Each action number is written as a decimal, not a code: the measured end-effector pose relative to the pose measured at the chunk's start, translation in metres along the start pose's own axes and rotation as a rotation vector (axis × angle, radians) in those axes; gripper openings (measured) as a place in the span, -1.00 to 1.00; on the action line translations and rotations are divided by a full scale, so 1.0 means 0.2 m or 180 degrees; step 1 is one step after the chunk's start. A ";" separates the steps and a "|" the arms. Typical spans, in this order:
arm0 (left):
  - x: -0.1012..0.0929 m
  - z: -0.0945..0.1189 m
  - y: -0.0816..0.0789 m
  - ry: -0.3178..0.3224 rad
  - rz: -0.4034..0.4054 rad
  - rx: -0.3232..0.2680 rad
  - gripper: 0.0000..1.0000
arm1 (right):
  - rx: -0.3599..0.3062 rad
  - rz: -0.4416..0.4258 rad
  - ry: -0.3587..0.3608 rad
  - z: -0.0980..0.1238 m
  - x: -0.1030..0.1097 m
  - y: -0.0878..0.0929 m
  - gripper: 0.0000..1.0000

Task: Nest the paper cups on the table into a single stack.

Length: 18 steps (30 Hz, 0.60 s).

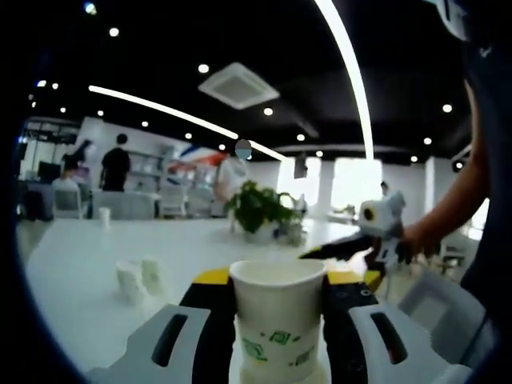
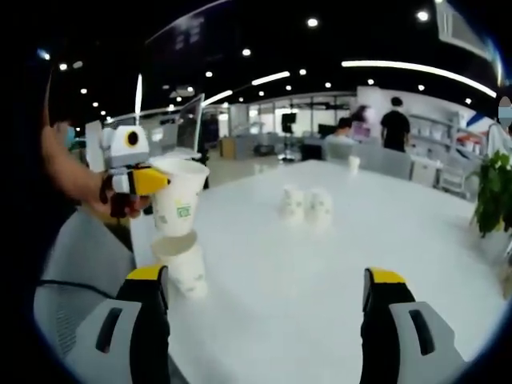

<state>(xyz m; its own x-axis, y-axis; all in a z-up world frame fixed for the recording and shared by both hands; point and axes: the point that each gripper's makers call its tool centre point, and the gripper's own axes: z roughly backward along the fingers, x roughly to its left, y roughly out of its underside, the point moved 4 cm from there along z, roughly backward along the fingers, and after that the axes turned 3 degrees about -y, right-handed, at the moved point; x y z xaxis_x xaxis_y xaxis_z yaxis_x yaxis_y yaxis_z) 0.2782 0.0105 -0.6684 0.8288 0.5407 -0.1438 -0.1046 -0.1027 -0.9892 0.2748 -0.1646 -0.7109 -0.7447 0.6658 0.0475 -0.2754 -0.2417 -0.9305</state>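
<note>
A white paper cup (image 1: 276, 320) with a green print stands upright between my left gripper's (image 1: 276, 282) jaws, which are shut on its sides. In the right gripper view, the left gripper (image 2: 148, 182) holds this cup (image 2: 180, 200) just above another cup (image 2: 188, 272) at the table's near edge. Two more cups (image 2: 292, 204) (image 2: 318, 206) stand side by side mid-table, and they appear small at the left in the left gripper view (image 1: 128, 280) (image 1: 150, 272). My right gripper (image 2: 268, 320) is wide open over bare table. A hand holds it (image 1: 344, 246) at the right.
A lone cup (image 2: 353, 165) stands at the far end of the white table (image 2: 320, 272). A potted plant (image 1: 258, 208) sits on the table. Grey chairs (image 1: 448, 308) stand by the table's edge, and people stand in the background.
</note>
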 end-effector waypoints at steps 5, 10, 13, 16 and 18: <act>0.00 0.00 0.04 0.0004 0.0028 0.0056 -0.21 | 0.0013 -0.0005 -0.0011 -0.01 0.01 0.00 1.00; 0.01 -0.01 0.08 -0.0026 0.0058 0.0108 -0.21 | 0.0005 -0.0008 -0.0010 -0.01 0.00 0.00 1.00; 0.01 -0.01 0.09 -0.0033 0.0059 0.0138 -0.21 | 0.0006 -0.0010 -0.0011 -0.01 0.00 0.00 1.00; 0.02 -0.01 0.13 -0.0064 0.0037 0.0234 -0.20 | 0.0003 -0.0019 -0.0015 -0.01 0.00 0.00 1.00; 0.01 -0.01 0.14 -0.0056 0.0028 0.0253 -0.20 | 0.0003 -0.0025 -0.0014 -0.01 0.00 0.01 1.00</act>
<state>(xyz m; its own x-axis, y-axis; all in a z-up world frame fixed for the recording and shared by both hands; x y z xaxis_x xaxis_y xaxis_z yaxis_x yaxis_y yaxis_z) 0.2782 0.0082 -0.6975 0.8180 0.5547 -0.1523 -0.1557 -0.0414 -0.9869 0.2755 -0.1634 -0.7138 -0.7451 0.6646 0.0563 -0.2818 -0.2372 -0.9297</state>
